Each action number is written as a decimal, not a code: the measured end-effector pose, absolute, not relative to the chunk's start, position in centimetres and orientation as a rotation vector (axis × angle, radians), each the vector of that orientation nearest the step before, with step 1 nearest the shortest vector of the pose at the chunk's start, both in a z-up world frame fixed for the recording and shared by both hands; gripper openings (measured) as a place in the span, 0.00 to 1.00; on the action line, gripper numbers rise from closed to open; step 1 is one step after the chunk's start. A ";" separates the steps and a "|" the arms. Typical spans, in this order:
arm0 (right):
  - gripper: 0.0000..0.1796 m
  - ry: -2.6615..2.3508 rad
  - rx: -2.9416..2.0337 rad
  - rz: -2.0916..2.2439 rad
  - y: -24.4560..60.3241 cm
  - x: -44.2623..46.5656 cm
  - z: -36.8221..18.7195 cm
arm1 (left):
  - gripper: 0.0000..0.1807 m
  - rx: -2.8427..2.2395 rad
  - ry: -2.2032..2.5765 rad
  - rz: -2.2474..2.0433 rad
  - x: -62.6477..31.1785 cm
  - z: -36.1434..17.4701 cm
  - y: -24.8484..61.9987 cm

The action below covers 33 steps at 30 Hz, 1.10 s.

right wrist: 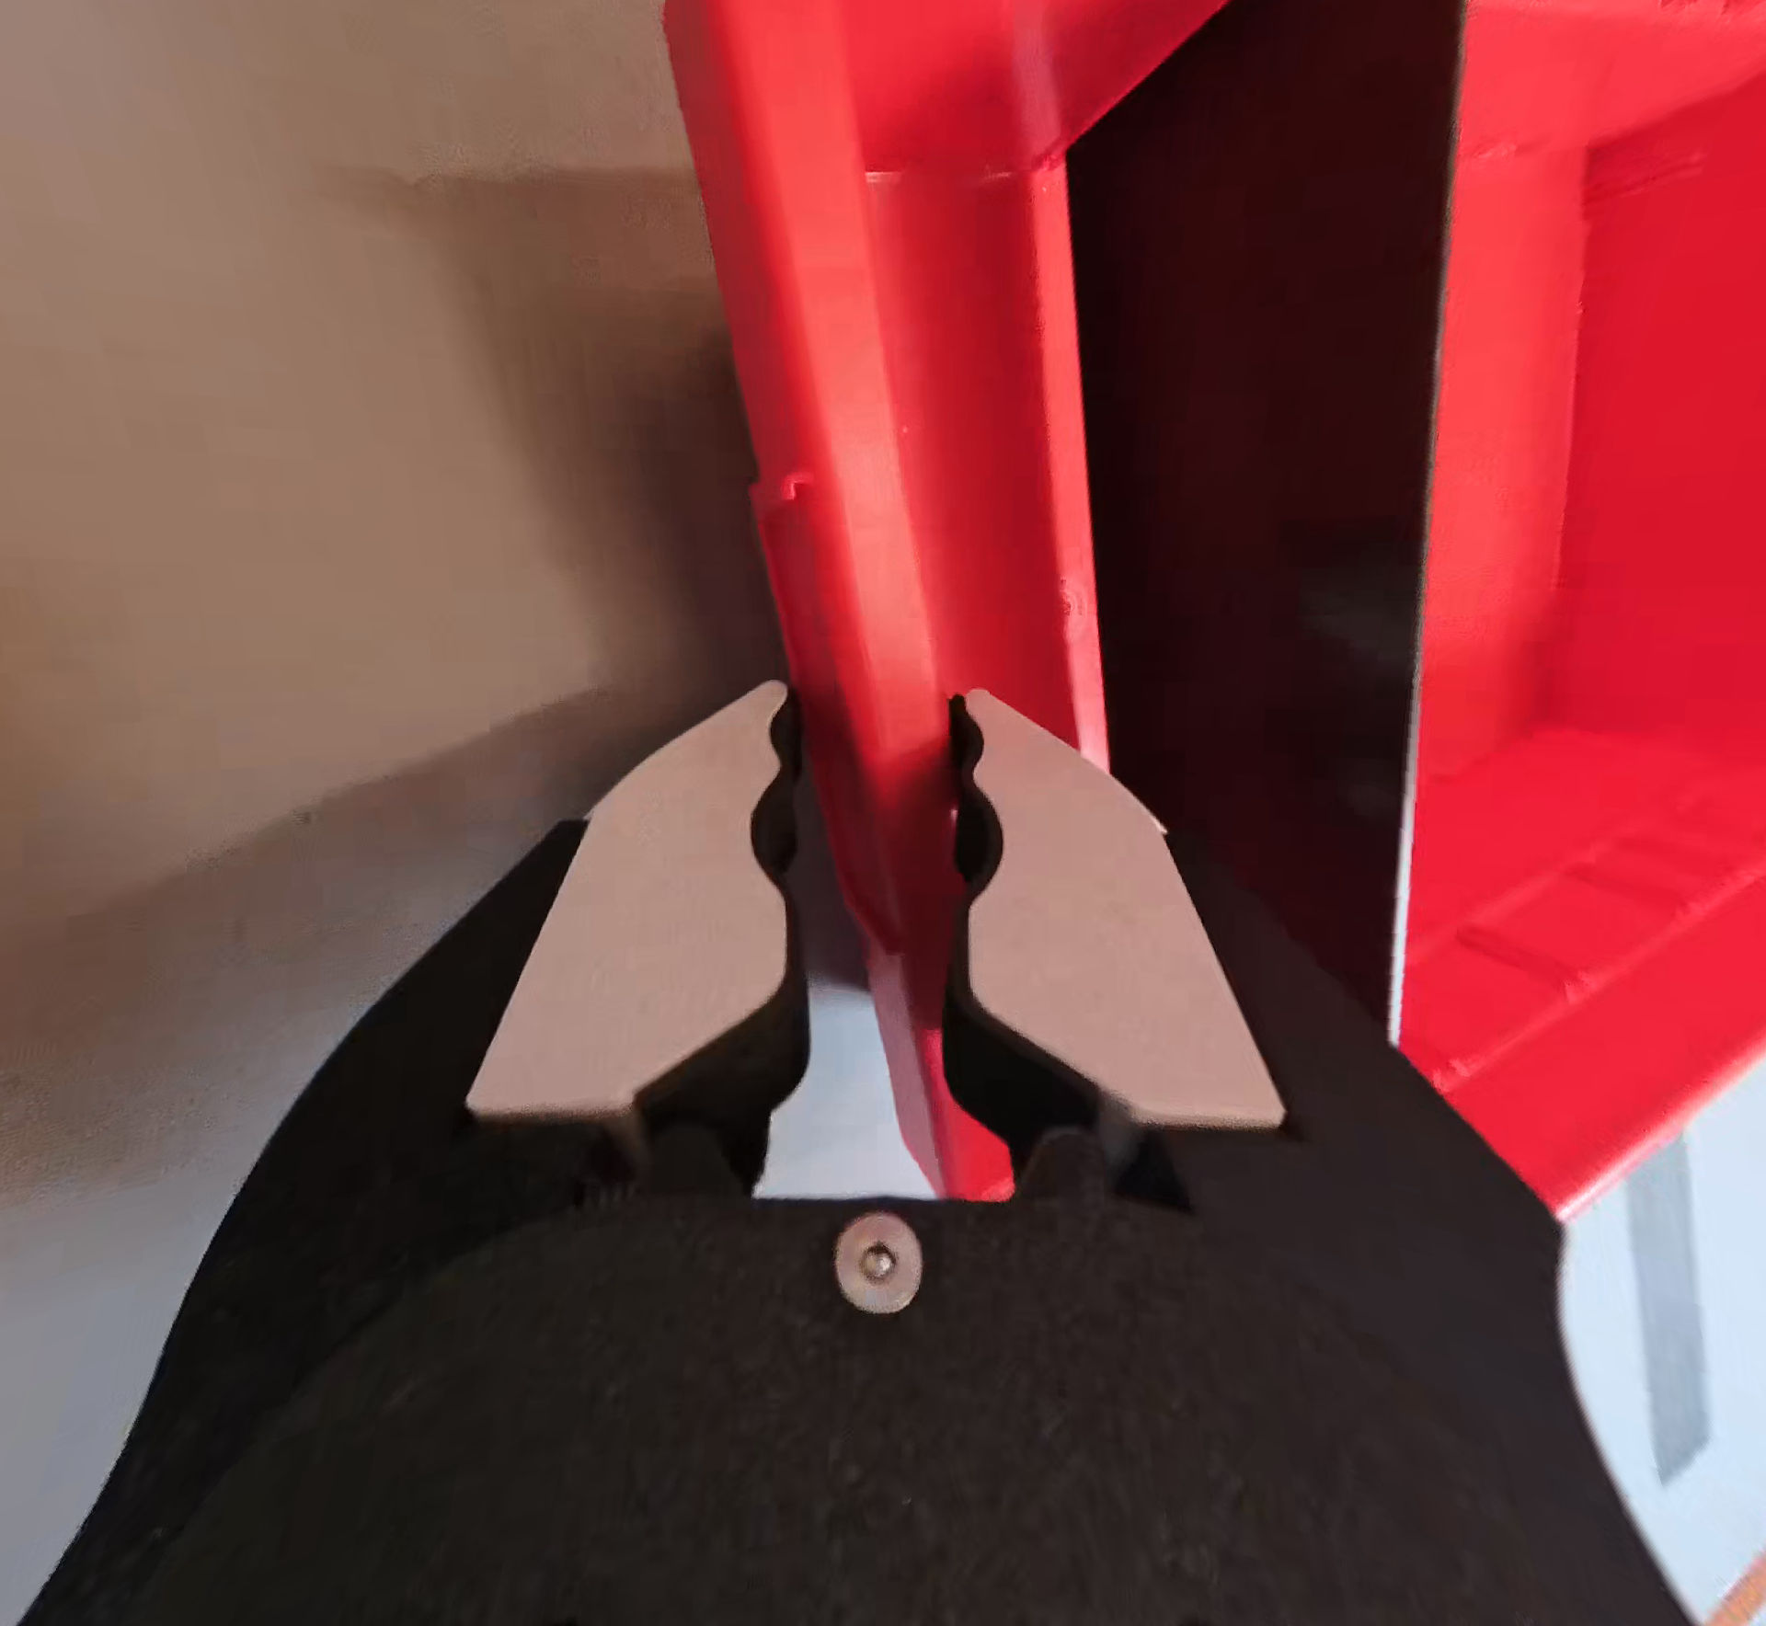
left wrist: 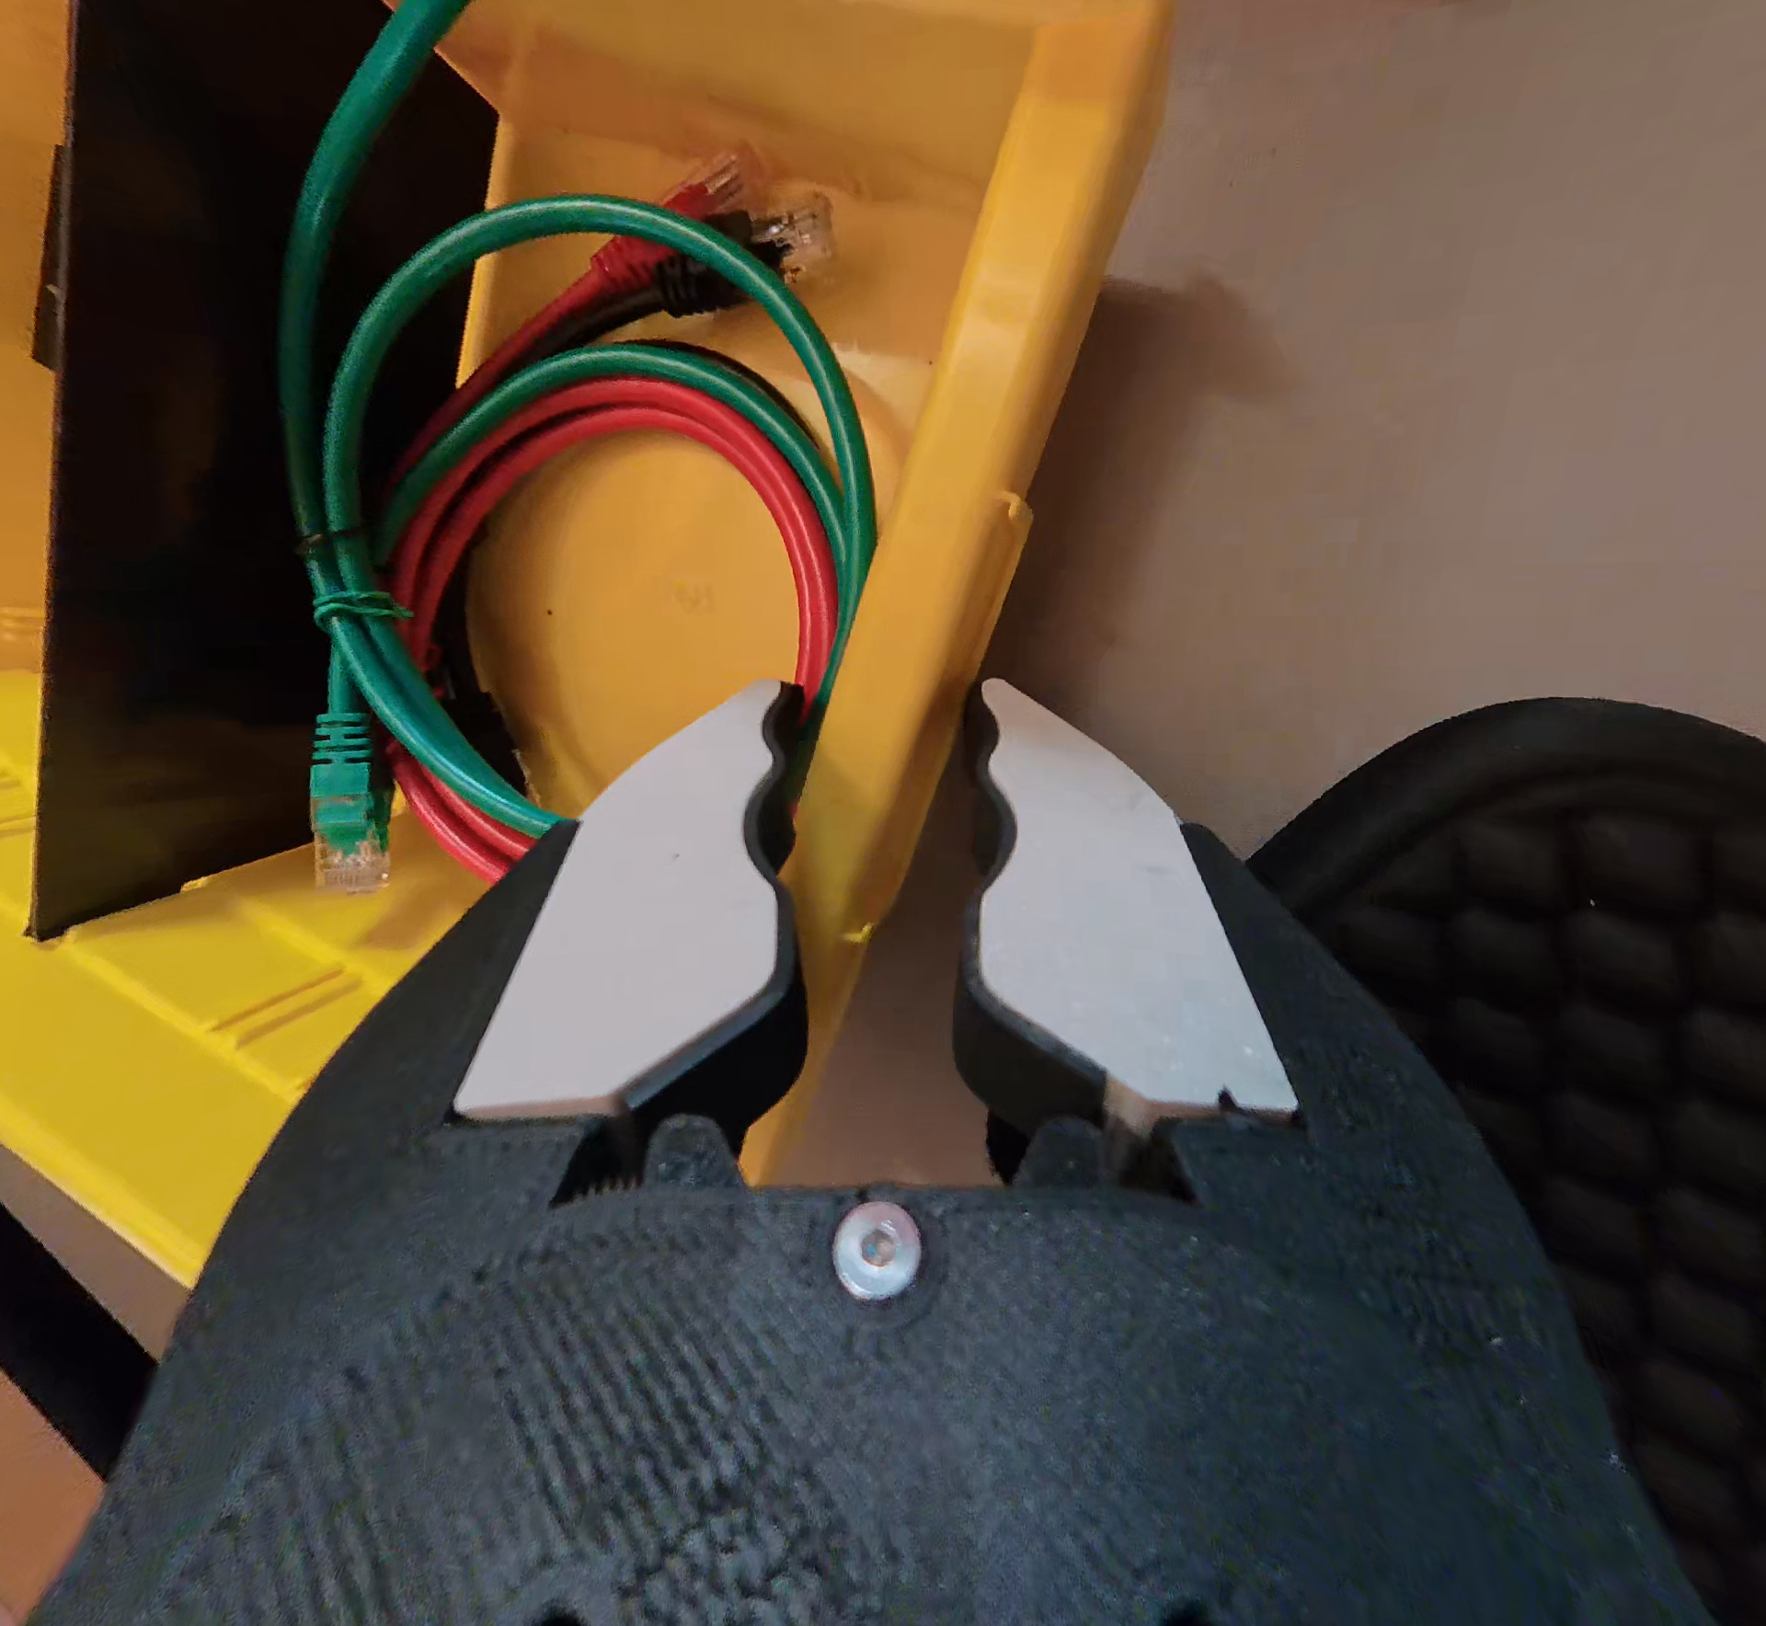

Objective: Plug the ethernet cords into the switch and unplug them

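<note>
Your left gripper [left wrist: 879,701] straddled the yellow bin's [left wrist: 965,529] wall, jaws apart with a gap on the outer side, so you held nothing firmly; your right gripper [right wrist: 870,706] sat narrowly around the red bin's [right wrist: 860,453] wall, about touching it. To move either bin well, you needed to seat deeper and squeeze evenly. Beyond the left fingers, the cords [left wrist: 592,453] lay coiled inside, green, red and black, beside a black divider [left wrist: 210,395]. No switch showed. Open surface lay outside each wall; a black pad [left wrist: 1548,1007] crowded the left.
</note>
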State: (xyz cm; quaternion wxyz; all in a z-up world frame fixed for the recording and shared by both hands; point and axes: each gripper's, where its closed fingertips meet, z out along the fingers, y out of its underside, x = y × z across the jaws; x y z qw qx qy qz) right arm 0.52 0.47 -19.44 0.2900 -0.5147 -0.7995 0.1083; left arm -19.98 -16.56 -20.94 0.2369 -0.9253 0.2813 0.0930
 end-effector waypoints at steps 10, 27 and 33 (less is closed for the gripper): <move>0.16 -1.995 -1.518 0.046 8.0 12.3 -20.1 | 0.18 -2.519 0.765 0.287 -19.3 -20.9 -16.1; 0.16 -1.973 -1.616 0.002 16.8 16.6 -21.1 | 0.17 -2.474 0.666 0.335 -21.4 -20.8 -10.2; 0.16 -1.950 -1.596 -0.028 17.2 15.8 -21.0 | 0.17 -2.461 0.662 0.346 -22.3 -20.8 -9.5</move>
